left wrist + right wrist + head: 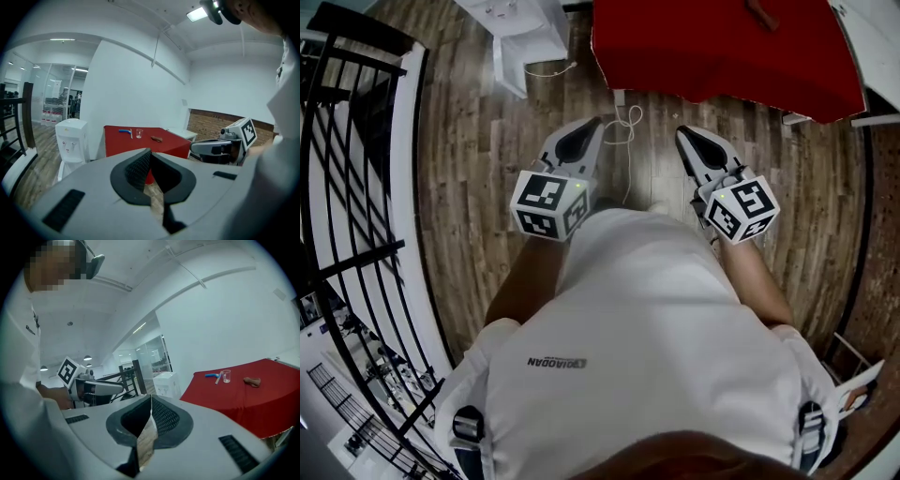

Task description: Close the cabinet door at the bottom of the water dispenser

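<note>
The white water dispenser point(517, 33) stands on the wood floor ahead of me, at the top left of the head view. A white panel point(508, 73) juts from its base toward me; I cannot tell whether it is the cabinet door. Both grippers are held out at waist height, well short of the dispenser. My left gripper point(586, 124) is shut and empty, as is my right gripper point(682, 133). The left gripper view shows the dispenser point(71, 140) at left beyond its shut jaws. In the right gripper view the dispenser point(166, 383) sits straight ahead.
A table under a red cloth point(722, 47) stands to the right of the dispenser, with a blue item, a clear glass point(226, 376) and a brown object on it. A black railing point(356, 187) runs along the left. A white cable point(623, 127) lies on the floor.
</note>
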`<action>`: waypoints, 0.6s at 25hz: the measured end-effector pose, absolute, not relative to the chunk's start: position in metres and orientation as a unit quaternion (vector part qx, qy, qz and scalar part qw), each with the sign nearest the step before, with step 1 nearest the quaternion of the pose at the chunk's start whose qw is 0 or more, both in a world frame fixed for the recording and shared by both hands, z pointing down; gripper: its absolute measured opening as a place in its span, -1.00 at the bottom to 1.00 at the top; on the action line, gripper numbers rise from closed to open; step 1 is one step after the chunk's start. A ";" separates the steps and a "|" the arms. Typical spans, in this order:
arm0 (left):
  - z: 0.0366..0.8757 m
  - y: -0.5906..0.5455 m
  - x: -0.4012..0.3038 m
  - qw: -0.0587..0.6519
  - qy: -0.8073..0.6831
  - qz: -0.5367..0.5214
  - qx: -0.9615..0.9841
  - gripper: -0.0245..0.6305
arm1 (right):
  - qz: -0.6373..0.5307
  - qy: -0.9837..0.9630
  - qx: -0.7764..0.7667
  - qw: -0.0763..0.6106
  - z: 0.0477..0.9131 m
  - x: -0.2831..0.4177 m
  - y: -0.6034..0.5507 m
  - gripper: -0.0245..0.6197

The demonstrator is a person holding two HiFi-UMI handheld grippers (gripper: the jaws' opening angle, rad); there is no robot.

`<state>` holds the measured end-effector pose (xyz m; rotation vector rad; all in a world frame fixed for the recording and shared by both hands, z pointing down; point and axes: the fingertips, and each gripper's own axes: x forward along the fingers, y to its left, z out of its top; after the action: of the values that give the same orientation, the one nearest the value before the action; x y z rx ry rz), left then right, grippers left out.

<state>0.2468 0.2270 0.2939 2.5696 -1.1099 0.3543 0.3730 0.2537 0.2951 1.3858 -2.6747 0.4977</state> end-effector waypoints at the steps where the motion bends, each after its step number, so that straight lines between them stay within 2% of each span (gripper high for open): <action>1: 0.294 0.225 0.241 0.160 -0.391 0.123 0.898 -0.94 | 0.163 -0.876 0.451 0.044 0.295 0.367 0.250 -0.85; 15: 0.291 0.187 0.155 0.164 -0.429 0.113 0.881 -0.94 | 0.156 -0.897 0.410 0.060 0.295 0.277 0.203 -0.85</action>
<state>0.1548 0.1874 0.2913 2.5107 -1.2238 0.3234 0.2775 0.2034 0.2947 1.2411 -2.7151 0.4718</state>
